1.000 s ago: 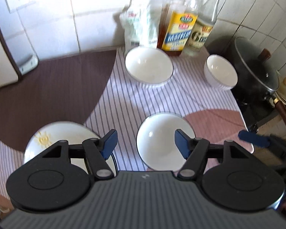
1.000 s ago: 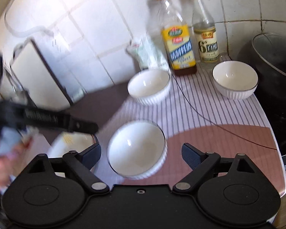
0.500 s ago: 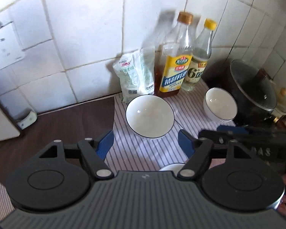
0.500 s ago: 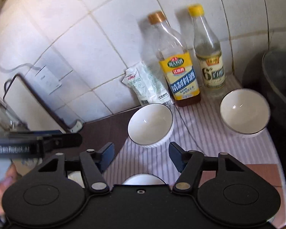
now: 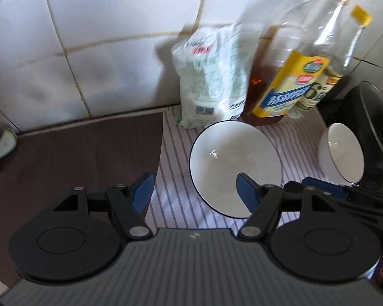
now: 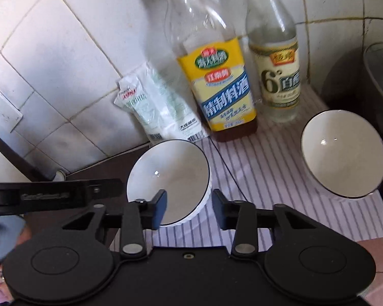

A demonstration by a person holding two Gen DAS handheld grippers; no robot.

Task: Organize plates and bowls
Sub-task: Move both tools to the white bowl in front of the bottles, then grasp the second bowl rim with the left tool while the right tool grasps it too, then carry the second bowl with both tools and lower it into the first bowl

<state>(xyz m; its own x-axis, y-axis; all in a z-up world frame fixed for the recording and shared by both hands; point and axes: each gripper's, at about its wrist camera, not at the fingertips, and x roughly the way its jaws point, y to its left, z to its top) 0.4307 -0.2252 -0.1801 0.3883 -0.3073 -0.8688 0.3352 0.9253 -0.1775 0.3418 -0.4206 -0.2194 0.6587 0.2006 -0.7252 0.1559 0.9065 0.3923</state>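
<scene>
Right tongs (image 6: 189, 207), closing, apparently straddle the near bowl's (image 6: 176, 168) rim, unpinched.

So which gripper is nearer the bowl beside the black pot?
Right. The right gripper, jaws closing over the other bowl, is left of the pot-side bowl; the left gripper is beyond that other bowl.

Two white bowls (dark-rimmed, empty) sit upright and apart on striped cloth: one (image 6: 169, 176) central, the other (image 6: 342, 153) rightward.
</scene>
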